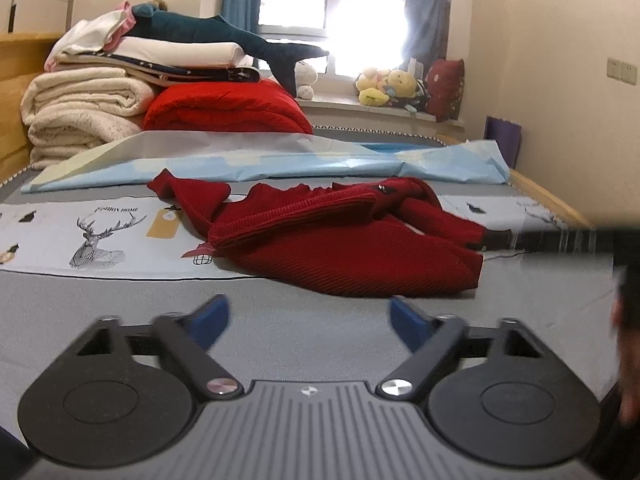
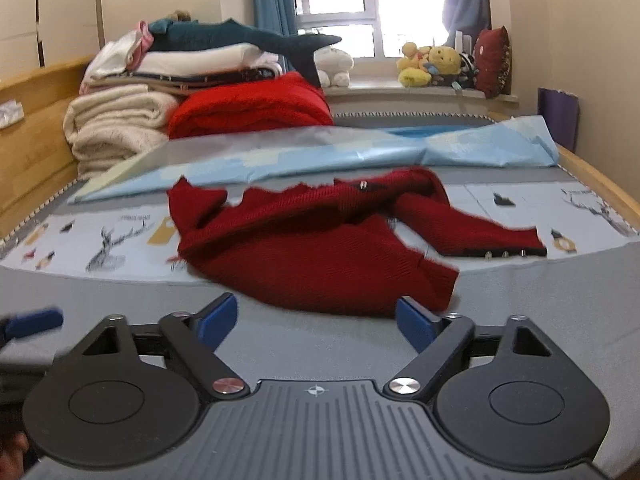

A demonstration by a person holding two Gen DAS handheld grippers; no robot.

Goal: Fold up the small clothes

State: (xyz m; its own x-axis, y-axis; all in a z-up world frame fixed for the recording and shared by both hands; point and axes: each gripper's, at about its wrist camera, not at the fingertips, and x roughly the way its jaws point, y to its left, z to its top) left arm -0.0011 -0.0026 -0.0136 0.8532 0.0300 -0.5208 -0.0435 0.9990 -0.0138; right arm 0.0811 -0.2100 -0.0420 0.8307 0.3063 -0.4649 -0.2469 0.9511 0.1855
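A small dark red knitted sweater point(image 1: 340, 240) lies crumpled on the bed's grey sheet, one sleeve out to the left and one to the right. It also shows in the right wrist view point(image 2: 320, 252), its right sleeve ending in a black cuff with studs point(image 2: 506, 253). My left gripper point(image 1: 310, 320) is open and empty, just short of the sweater's near hem. My right gripper point(image 2: 316, 318) is open and empty, its right fingertip close to the hem's lower right corner. The left gripper's blue finger point(image 2: 34, 322) shows at the right wrist view's left edge.
A printed strip with deer drawings point(image 1: 100, 236) crosses the bed under the sweater. A light blue sheet point(image 1: 280, 160) lies behind it. Folded blankets and a red quilt point(image 1: 228, 108) are stacked at the back left. Plush toys sit on the windowsill point(image 1: 392, 84). A wooden bed rail point(image 2: 600, 184) runs along the right.
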